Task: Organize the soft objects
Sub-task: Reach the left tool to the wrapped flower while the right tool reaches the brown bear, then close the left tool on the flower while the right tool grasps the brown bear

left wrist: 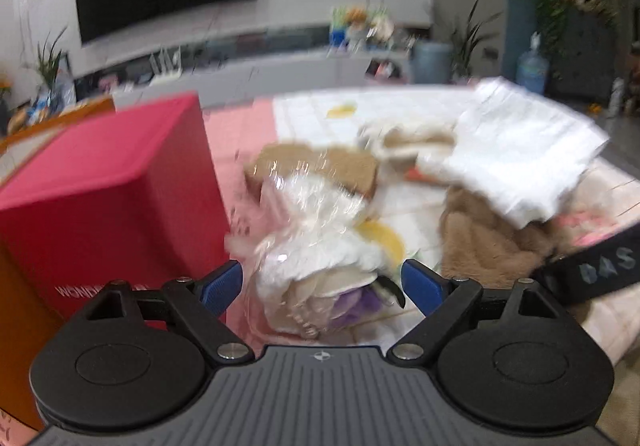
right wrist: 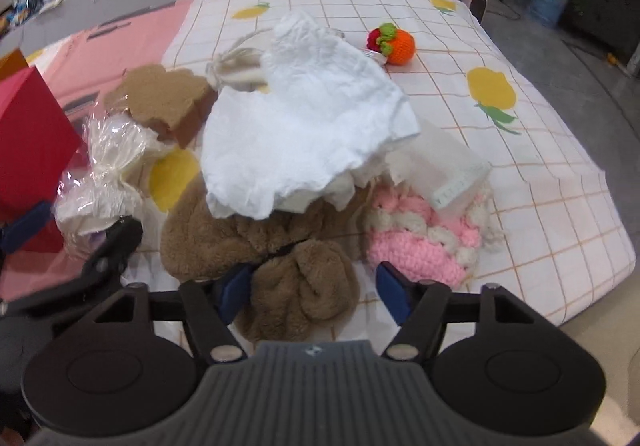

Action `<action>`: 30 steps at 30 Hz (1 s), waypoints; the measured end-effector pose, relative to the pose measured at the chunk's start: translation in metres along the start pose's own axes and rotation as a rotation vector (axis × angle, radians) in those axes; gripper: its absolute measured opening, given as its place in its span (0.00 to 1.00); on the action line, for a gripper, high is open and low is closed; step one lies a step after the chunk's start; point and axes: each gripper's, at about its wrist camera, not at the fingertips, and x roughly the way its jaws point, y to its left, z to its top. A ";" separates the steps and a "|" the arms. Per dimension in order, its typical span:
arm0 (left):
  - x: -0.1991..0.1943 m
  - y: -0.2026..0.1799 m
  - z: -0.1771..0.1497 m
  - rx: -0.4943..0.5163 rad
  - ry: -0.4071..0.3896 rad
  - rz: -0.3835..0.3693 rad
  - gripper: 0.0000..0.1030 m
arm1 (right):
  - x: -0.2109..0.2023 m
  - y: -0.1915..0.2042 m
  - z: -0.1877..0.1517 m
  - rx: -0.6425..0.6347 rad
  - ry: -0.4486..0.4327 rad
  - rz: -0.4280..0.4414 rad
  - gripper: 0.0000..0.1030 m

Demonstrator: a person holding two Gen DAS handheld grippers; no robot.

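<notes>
1. Left hand-held gripper (left wrist: 320,280), jaws apart, is straddling the plastic-wrapped plush (left wrist: 320,258) beside the red box (left wrist: 108,197).
2. Right hand-held gripper (right wrist: 314,292), jaws apart, is straddling the brown fleece (right wrist: 304,290) lying on the table (right wrist: 540,173).

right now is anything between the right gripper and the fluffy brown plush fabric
Nothing visible. The right gripper hangs open directly over the fluffy brown plush fabric, whose bunched near end lies between its blue fingers. The white crumpled cloth covers only the far part.
</notes>
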 end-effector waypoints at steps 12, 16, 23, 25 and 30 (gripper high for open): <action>-0.027 0.029 -0.024 -0.016 0.009 -0.078 0.52 | 0.004 0.004 -0.004 -0.033 0.005 0.052 0.58; -0.047 0.034 -0.031 0.048 0.058 -0.082 0.53 | 0.001 0.009 -0.008 -0.042 0.033 0.081 0.62; -0.066 0.030 -0.047 0.182 -0.042 -0.066 0.86 | 0.010 0.013 -0.006 -0.040 0.067 0.072 0.82; -0.061 0.024 -0.044 0.192 -0.054 -0.064 0.86 | 0.016 0.015 -0.002 -0.046 0.074 0.063 0.86; -0.047 0.019 -0.037 0.177 -0.073 -0.086 0.86 | 0.031 0.027 0.002 -0.097 0.109 0.021 0.91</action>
